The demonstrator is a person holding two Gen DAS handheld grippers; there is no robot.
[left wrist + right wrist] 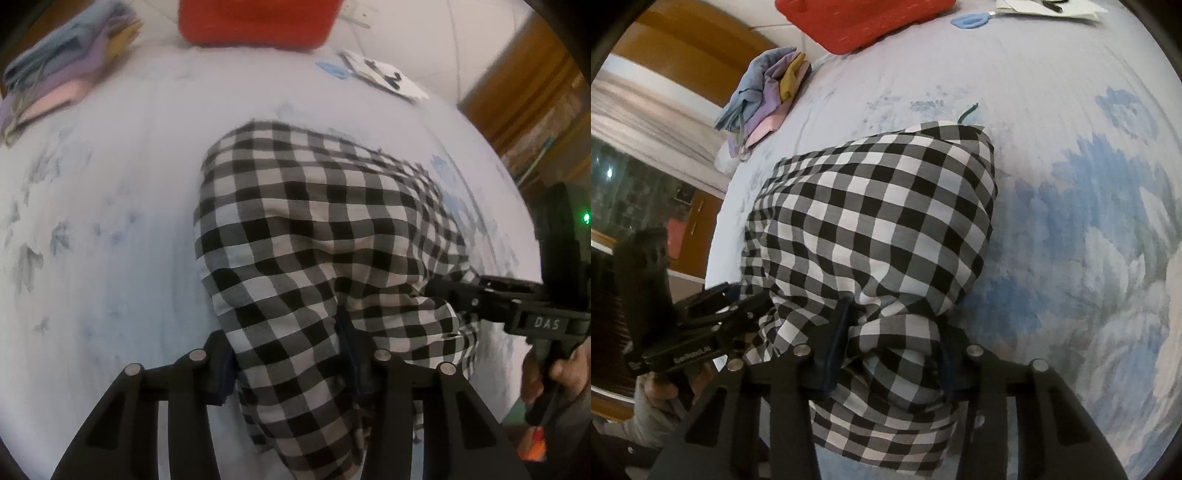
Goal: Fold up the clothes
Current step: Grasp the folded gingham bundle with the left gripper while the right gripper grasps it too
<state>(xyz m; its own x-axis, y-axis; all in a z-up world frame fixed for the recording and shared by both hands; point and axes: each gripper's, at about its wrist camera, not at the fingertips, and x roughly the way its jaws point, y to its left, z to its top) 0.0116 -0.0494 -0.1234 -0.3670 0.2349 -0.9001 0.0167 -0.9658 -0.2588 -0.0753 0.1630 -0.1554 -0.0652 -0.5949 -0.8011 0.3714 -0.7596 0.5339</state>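
A black-and-white checked garment (314, 229) lies bunched on a pale blue printed bed sheet (110, 221). My left gripper (291, 362) has cloth of the garment bunched between its fingers and lifts that end off the sheet. In the right wrist view the same checked garment (879, 221) runs away from my right gripper (894, 354), which also has a fold of it between its fingers. The right gripper also shows in the left wrist view (439, 291), at the garment's right edge. The left gripper also shows in the right wrist view (753, 299).
A stack of folded pastel clothes (62, 70) sits at the bed's far left corner. A red box (255, 22) stands at the far edge. Papers (384, 74) and a blue item (967, 20) lie at the far right. A wooden cabinet (524, 96) stands beyond the bed.
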